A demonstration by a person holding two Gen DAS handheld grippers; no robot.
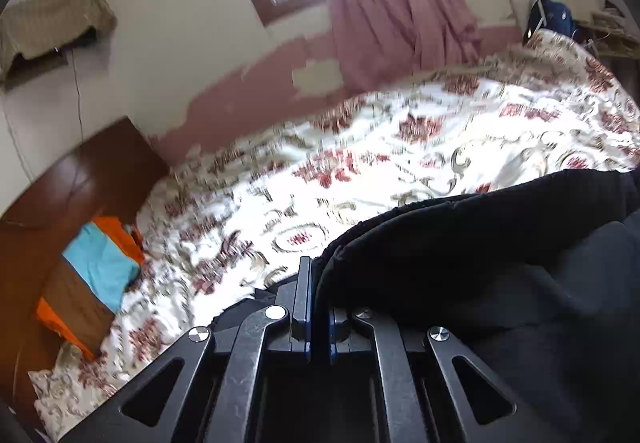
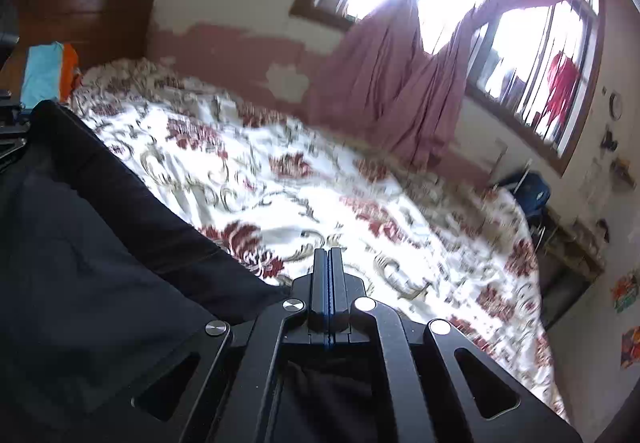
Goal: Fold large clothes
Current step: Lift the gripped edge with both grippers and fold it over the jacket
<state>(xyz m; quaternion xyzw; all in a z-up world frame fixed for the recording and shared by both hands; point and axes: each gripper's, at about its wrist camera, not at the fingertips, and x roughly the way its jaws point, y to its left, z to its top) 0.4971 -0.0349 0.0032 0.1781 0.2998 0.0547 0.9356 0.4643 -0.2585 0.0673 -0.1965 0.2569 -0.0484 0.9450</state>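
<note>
Black garment held raised above floral bedspread, stretched between both grippers. Left gripper clenched on garment edge; cloth draped over its right finger, hiding it. Right gripper closed tight, fingers pressed together; garment spread left of it, clamped cloth itself not visible between pads. Pink curtain hung beyond bedspread.

no readable text, label, brand or number shows in either view.
</note>
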